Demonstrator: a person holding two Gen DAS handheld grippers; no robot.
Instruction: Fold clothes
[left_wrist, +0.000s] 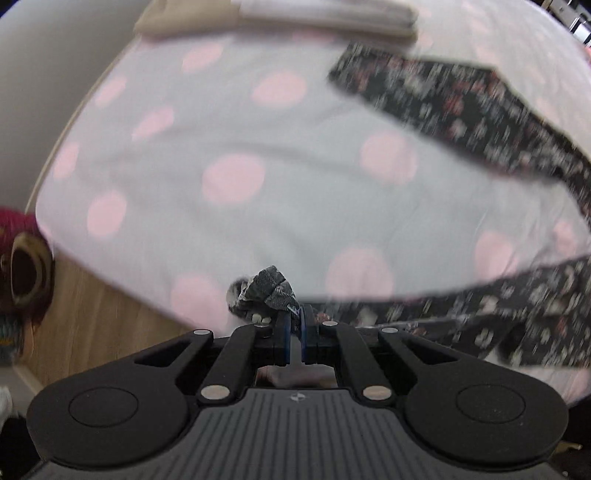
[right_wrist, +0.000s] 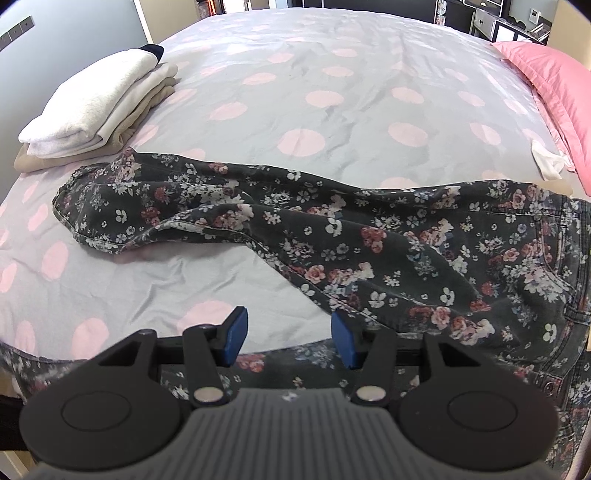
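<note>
Folded pile (right_wrist: 96, 107) beside floral trousers (right_wrist: 369, 251)

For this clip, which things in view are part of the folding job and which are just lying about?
Part of the job:
floral trousers, a bunch of their fabric pinched in the shut left gripper
right gripper, open over the trousers
folded stack, pale clothes at the bed's edge
bed, the work surface

Lying about:
pink pillow
white cloth beside the pillow

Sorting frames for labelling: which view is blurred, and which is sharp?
Left wrist view: motion blur smears the floral trousers and polka-dot bedsheet; only the left gripper is crisp. Right wrist view: sharp throughout, evenly lit, with fisheye bending at the edges.
</note>
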